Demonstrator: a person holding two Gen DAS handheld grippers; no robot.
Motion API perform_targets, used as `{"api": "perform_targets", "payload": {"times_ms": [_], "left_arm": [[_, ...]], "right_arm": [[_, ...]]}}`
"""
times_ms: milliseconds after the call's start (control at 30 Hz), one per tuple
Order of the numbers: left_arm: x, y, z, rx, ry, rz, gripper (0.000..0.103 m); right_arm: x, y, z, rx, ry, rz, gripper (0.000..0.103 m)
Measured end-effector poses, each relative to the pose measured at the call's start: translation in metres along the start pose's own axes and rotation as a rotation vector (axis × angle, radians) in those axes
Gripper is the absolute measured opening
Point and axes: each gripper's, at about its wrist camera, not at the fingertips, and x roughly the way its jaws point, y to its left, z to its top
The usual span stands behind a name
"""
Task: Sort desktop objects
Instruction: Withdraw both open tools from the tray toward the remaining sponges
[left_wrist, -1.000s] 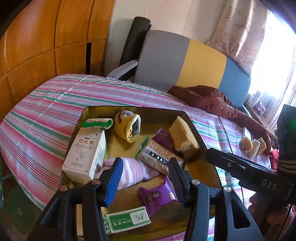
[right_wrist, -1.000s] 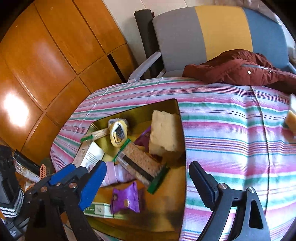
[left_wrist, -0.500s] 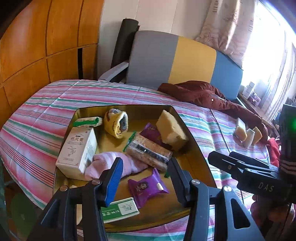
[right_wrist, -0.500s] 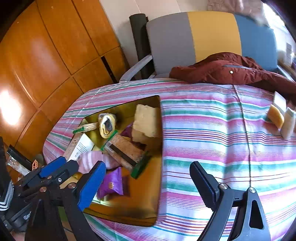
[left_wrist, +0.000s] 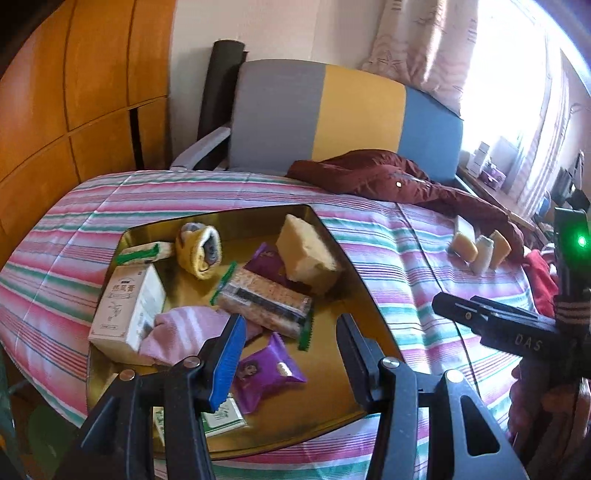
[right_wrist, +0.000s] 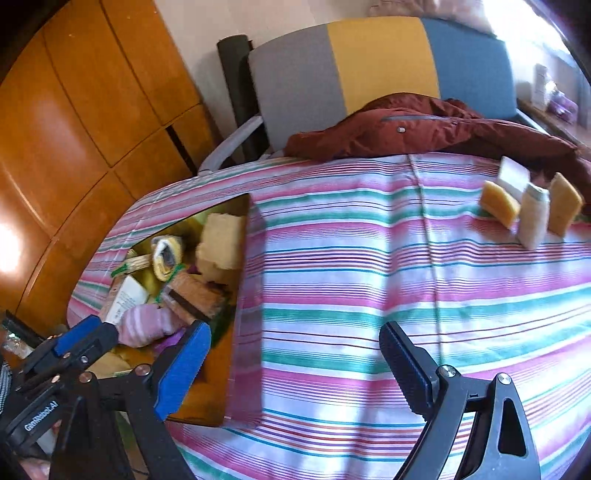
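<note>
Claws are both standing apart and empty: left claw (left_wrist: 288, 354) hovering over the gold tray (left_wrist: 332, 243), right claw (right_wrist: 291, 369) gaping wide above the striped tabletop (right_wrist: 369, 277). Crinkly purple snack packet (left_wrist: 266, 369), at six o'clock in the tray, is looking light and slippery; pinching its sealed edge seems best. Farther, at one o'clock, a porous yellow sponge (left_wrist: 306, 251), probably squashy, is inviting a grip across its flat sides.

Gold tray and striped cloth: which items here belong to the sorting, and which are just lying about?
Job:
gold tray
sponge block
cracker pack
purple snack packet
pink sock
yellow sock
white box
sorted sponges

Lying about:
maroon jacket
chair
</note>
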Motion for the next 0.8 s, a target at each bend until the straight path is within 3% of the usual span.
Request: {"api": "perform_targets", "payload": {"times_ms": [800], "left_arm": [[0.020,-0.065,-0.001,0.142,0.059,-0.106,0.052]], "right_arm": [[-0.033,-0.125,0.024,0.180,-0.010,-0.151,0.098]]}}
